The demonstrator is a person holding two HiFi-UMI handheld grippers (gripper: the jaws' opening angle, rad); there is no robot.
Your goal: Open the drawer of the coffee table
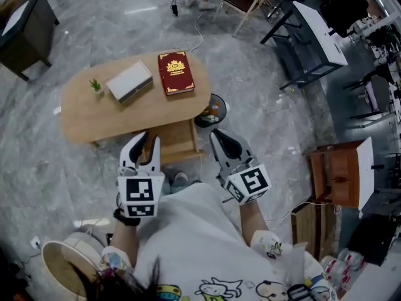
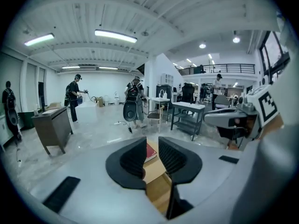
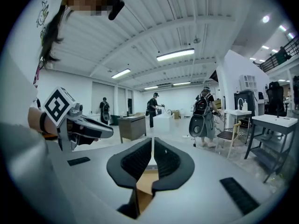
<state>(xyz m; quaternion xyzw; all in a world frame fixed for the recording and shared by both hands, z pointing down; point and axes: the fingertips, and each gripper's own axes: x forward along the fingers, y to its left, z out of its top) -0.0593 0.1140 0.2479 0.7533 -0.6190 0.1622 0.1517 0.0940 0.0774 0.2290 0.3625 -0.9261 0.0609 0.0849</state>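
**Both grippers raised in front of torso, nothing gripped**

Left gripper (image 1: pixel 148 138) and right gripper (image 1: pixel 218 134) sit side by side, apart from each other. Both point away from the body and tilt slightly down. Left marker cube (image 1: pixel 140 195) faces the head camera square-on. Right marker cube (image 1: pixel 250 184) is rolled toward the outside.

Left fingers (image 2: pixel 133 160) stand a narrow gap apart with nothing between them. Right fingers (image 3: pixel 166 161) are together with only a hairline slit showing, pinching nothing.

Left wrist carries a black band (image 1: pixel 125 217). Right forearm (image 1: pixel 252 217) is bare below a white printed sleeve (image 1: pixel 270 244). Each gripper view shows the other gripper off to the side at similar height.
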